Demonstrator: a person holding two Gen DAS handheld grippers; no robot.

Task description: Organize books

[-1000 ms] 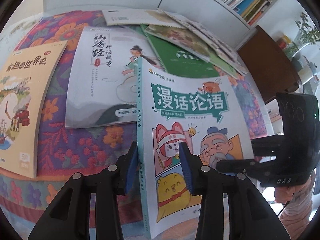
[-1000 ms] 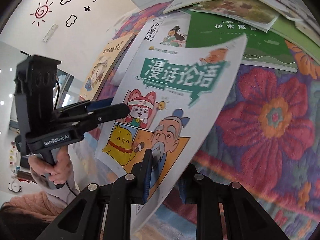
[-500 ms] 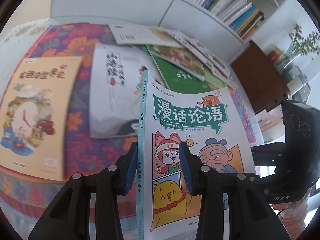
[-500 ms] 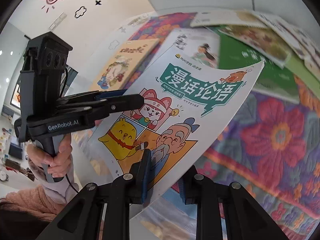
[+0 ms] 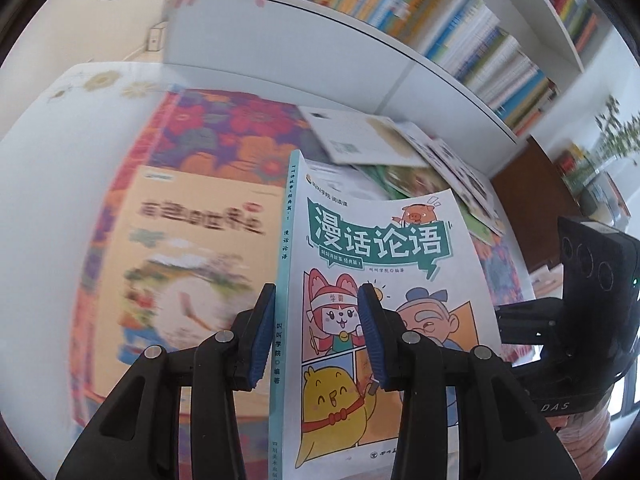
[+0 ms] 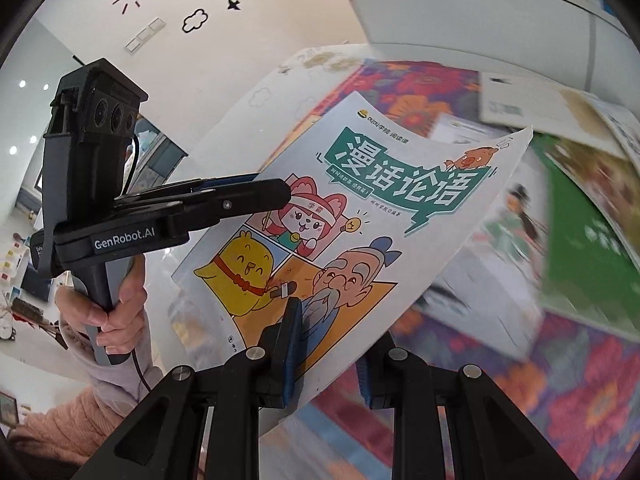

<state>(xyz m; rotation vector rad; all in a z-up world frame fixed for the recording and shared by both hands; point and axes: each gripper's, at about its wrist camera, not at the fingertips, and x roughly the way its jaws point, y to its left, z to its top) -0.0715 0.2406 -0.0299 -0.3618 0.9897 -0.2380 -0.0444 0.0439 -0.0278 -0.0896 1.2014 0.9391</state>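
Both hand-held grippers now carry the comic book (image 5: 380,288) higher above the flowered desk (image 5: 208,136) than a second ago. The left hand-held gripper (image 5: 316,336) is clamped narrow on the book's spine edge, and the right hand-held gripper (image 6: 328,352) pinches the near corner of its cover, which bends. The orange book (image 5: 188,264) and the far pile of books (image 5: 420,160) lie below. I think the book is going toward the bookshelf (image 5: 460,40).

Bright, even daylight; strong fisheye curvature with dark vignetted corners. The flower-patterned tablecloth (image 5: 224,136) and background show motion blur; the white cartoon-cover book (image 5: 380,264) stays sharp.
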